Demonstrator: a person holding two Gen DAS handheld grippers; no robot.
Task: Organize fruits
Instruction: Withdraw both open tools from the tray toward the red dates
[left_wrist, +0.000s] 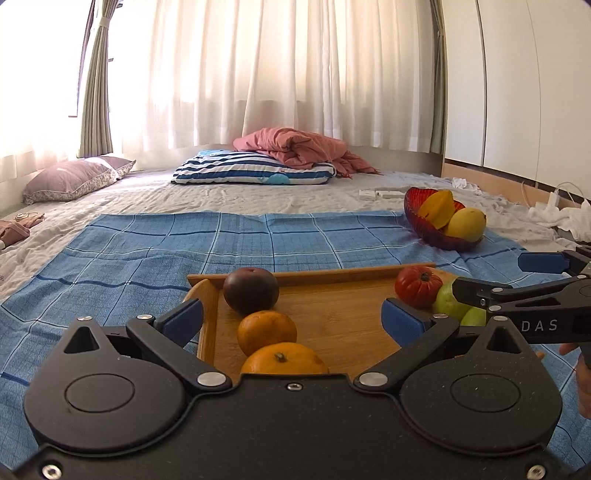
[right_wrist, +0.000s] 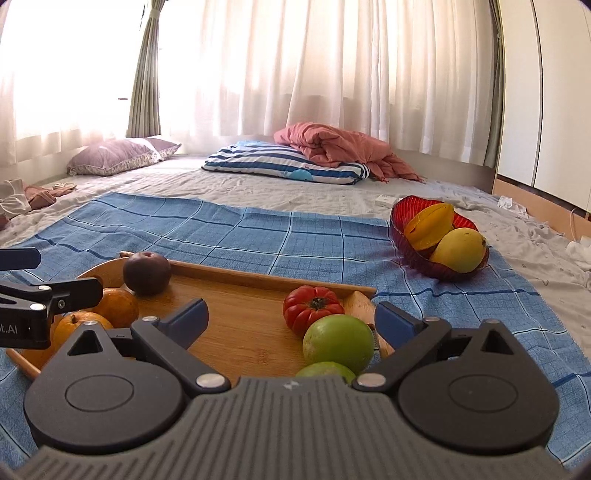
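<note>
Hovering low over the wooden tray (left_wrist: 332, 306), the left gripper (left_wrist: 293, 319) has its 2 blue-padded fingers spread wide with nothing between them; the tray's left rim and a row of fruit sit in the gap. That row runs along the tray's left side: a dark purple fruit (left_wrist: 251, 291) farthest back, then 1 orange (left_wrist: 266, 331), then a 2nd orange (left_wrist: 284, 360) nearest the camera and partly cut off by the gripper body. On the tray's right side lie a ribbed red tomato (left_wrist: 418, 287) and, touching it, a green fruit (left_wrist: 448, 302), with another green fruit (right_wrist: 325, 369) closer in, seen only in part from the right wrist. The right gripper (right_wrist: 291, 321) also stands wide apart and holds nothing, poised above the tray's right half with the tomato and the nearer green fruits between its fingers. Each gripper shows at the edge of the other's view

The tray rests on a blue checked cloth (left_wrist: 184, 243) spread over a bed. Beyond the tray and to its right, well apart from it, a red glass bowl (right_wrist: 402, 221) sits near the cloth's far right corner, holding a starfruit (right_wrist: 430, 227) and a yellow mango (right_wrist: 460, 249) that lean against each other. Farther back lie a striped pillow (left_wrist: 251, 168) with a pink quilt (left_wrist: 299, 149) bunched partly on it, and a purple pillow (left_wrist: 74, 179) at the left, before pale curtains (left_wrist: 277, 74)
</note>
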